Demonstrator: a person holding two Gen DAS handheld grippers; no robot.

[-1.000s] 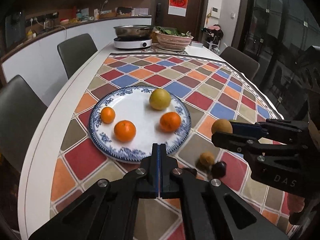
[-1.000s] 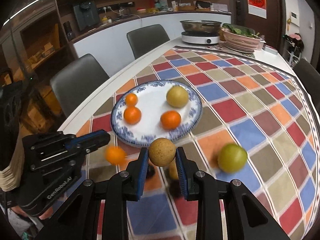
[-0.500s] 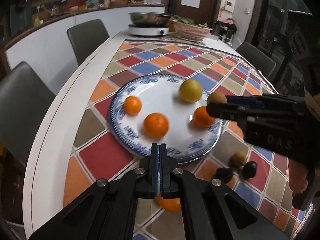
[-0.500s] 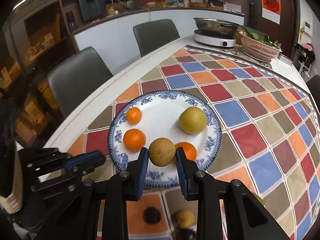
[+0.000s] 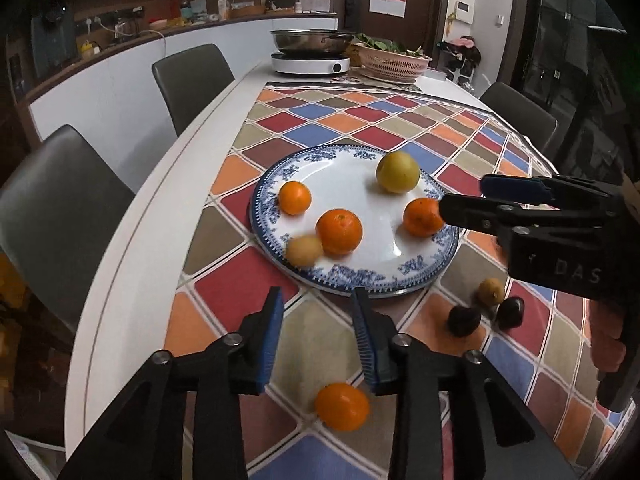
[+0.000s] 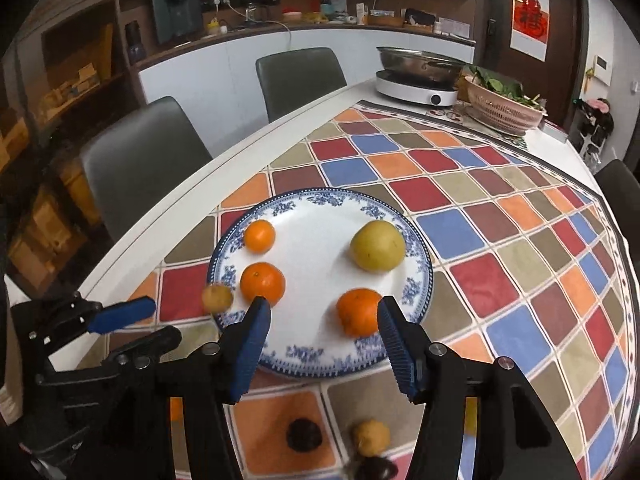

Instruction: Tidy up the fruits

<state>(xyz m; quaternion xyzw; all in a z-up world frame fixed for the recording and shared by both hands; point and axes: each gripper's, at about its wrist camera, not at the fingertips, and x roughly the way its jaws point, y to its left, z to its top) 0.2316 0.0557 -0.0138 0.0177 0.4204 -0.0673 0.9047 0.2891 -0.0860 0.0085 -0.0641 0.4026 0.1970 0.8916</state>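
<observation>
The left gripper (image 5: 316, 316) is wide open, with nothing between its 2 blue fingers (image 5: 269, 336). It points forward and a bit down. The right gripper (image 6: 322, 340) is wide open too, and its blue pads (image 6: 394, 344) hold nothing. From the left camera, the right gripper reaches in sideways from the right. A bit of the hand (image 5: 606, 344) holding it shows under it.
</observation>
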